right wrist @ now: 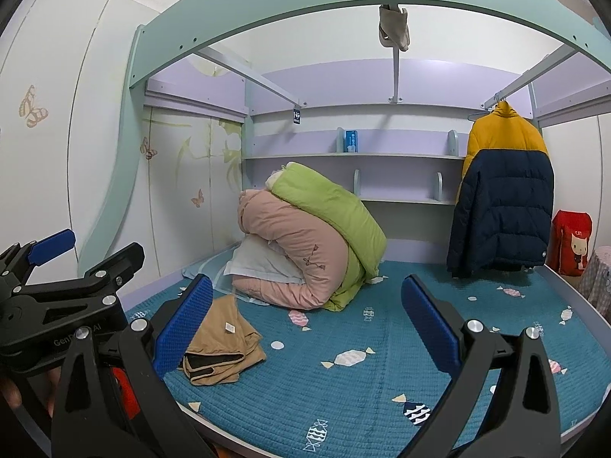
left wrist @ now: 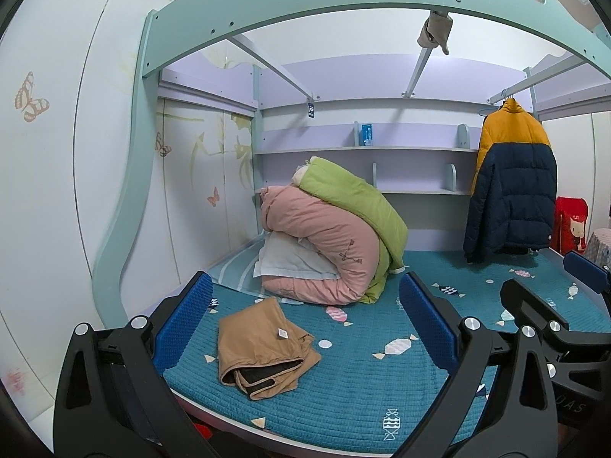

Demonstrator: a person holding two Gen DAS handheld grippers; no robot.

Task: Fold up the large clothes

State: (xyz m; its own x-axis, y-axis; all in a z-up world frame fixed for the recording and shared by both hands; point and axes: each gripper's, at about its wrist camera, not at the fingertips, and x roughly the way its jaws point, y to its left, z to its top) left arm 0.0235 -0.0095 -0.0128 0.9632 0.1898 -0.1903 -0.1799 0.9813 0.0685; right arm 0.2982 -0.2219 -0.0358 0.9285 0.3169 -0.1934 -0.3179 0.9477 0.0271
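Observation:
A tan garment (left wrist: pixel 259 347) lies folded into a thick bundle on the teal bed cover (left wrist: pixel 362 389), near the front left edge; it also shows in the right wrist view (right wrist: pixel 221 347). My left gripper (left wrist: pixel 305 324) is open and empty, held back from the bed with the garment between its fingers in view. My right gripper (right wrist: pixel 305 324) is open and empty, to the right of the left one. A yellow and navy puffer jacket (left wrist: pixel 511 187) hangs on a rail at the back right (right wrist: pixel 500 194).
Rolled pink and green quilts (left wrist: pixel 336 236) and a white pillow (left wrist: pixel 286 259) sit at the bed's back. Shelves (left wrist: pixel 362 149) line the rear wall. A red bag (right wrist: pixel 571 240) stands at the far right. A bunk frame (left wrist: pixel 305 4) arches overhead.

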